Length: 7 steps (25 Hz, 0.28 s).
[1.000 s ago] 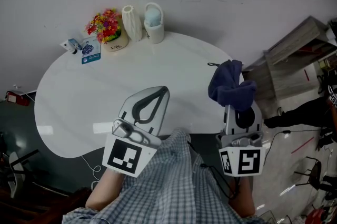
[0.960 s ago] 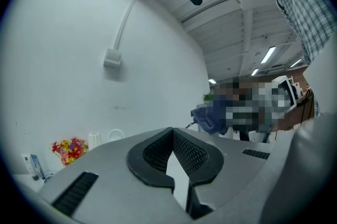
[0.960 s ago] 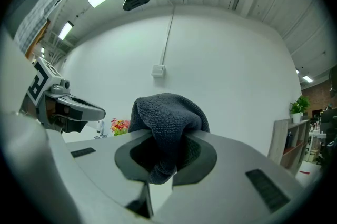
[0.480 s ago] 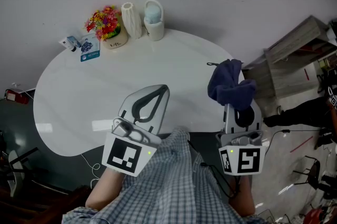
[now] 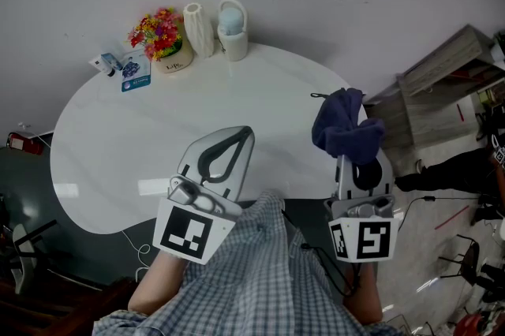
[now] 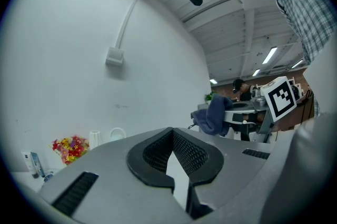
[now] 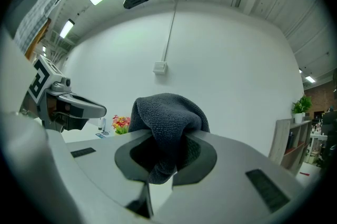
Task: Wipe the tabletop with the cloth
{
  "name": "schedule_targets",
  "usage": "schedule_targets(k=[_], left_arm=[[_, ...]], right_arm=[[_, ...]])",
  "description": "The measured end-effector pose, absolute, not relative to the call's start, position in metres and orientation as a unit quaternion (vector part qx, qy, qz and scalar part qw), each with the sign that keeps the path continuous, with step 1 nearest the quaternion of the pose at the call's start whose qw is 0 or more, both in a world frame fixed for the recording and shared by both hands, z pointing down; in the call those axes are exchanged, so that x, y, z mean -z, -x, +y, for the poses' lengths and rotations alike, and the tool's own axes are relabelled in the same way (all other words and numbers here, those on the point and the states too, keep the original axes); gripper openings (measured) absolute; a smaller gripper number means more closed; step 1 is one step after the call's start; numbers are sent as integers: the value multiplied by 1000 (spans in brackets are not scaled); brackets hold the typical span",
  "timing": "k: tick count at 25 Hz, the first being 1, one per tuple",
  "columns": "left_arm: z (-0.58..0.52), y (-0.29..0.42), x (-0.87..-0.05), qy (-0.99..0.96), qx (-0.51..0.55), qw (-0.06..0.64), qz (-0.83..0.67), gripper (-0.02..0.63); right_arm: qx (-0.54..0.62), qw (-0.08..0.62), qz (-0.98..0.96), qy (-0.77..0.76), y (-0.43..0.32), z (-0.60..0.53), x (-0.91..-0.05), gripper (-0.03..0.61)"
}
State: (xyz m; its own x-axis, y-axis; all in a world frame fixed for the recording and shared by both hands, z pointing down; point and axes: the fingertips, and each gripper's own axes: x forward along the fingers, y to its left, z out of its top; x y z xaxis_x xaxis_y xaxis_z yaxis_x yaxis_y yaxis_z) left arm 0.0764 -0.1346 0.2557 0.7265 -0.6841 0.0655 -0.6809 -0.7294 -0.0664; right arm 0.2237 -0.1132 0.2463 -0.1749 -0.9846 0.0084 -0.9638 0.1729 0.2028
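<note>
Head view, left to right. At the far left of the white oval tabletop (image 5: 118, 145) stand a small box (image 5: 105, 65), a blue card (image 5: 136, 74), a pot of red and yellow flowers (image 5: 159, 36), a ribbed white vase (image 5: 198, 31) and a white handled holder (image 5: 231, 31), grouped close together along the far edge. The left gripper (image 5: 246, 134) is held over the near middle of the tabletop; its jaws are closed tip to tip with nothing between them. The right gripper (image 5: 352, 162) is at the table's near right edge, jaws clamped on the dark blue cloth (image 5: 345, 128). The cloth is bunched over the jaw tips at the right rim of the tabletop; whether it touches the surface cannot be told. A wooden shelf (image 5: 442, 86) stands further right, off the table.
</note>
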Motion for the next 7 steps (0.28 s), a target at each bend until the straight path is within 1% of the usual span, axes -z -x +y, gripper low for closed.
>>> schedule_targets(k=[7], left_arm=[[-136, -76, -256, 929, 45, 20, 366, 3]], right_arm=[[72, 69, -763, -638, -224, -115, -248, 37]])
